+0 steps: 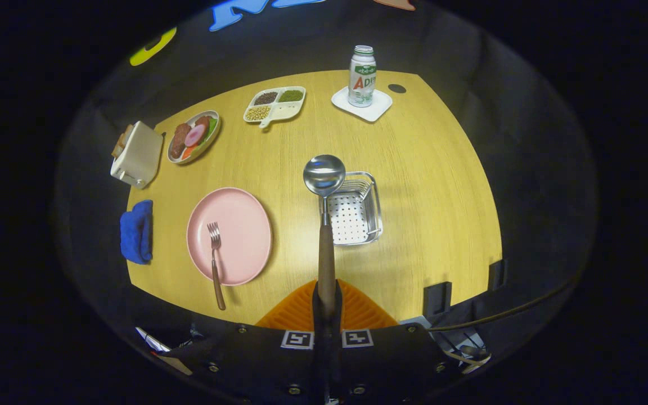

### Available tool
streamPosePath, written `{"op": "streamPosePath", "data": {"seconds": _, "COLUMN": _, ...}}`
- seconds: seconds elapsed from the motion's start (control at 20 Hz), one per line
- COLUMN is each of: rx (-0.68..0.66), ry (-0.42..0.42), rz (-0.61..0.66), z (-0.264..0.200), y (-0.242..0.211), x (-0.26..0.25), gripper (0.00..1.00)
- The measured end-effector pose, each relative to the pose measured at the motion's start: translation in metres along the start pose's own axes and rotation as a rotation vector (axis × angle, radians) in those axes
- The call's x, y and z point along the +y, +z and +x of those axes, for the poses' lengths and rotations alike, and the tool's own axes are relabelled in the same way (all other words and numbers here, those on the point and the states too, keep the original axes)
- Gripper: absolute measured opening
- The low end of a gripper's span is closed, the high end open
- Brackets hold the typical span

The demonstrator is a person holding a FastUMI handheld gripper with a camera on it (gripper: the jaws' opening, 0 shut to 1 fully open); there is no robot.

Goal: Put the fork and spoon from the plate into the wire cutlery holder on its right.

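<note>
My gripper (327, 301) is shut on the brown wooden handle of the spoon (324, 185), held high above the table. The spoon sticks out straight ahead of the fingers, and its shiny bowl hangs over the near-left edge of the wire cutlery holder (368, 222), a square metal basket with a perforated bottom. To the left of the holder lies the pink plate (242, 225). The fork (215, 261) rests on it, tines on the plate and brown handle sticking out over the plate's near rim onto the wooden table (431, 185).
A blue cloth (137, 232) lies left of the plate. Further back stand a cream toaster (137, 154), a dish of food (193, 136), a divided tray of beans (275, 103) and a bottle (362, 77) on a white coaster.
</note>
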State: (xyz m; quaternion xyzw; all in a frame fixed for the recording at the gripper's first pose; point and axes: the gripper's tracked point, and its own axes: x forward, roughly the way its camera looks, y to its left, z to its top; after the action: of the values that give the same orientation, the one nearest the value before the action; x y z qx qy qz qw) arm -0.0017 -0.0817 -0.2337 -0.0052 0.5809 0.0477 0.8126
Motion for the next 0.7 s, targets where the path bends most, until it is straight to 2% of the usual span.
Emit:
{"op": "streamPosePath", "data": {"seconds": 0.3, "rx": 0.152, "ry": -0.016, "rz": -0.023, "z": 0.008, "y": -0.021, "x": -0.027, "gripper": 0.04}}
{"op": "streamPosePath", "data": {"seconds": 0.7, "rx": 0.343, "ry": 0.010, "rz": -0.012, "z": 0.031, "y": -0.011, "x": -0.031, "gripper": 0.04}}
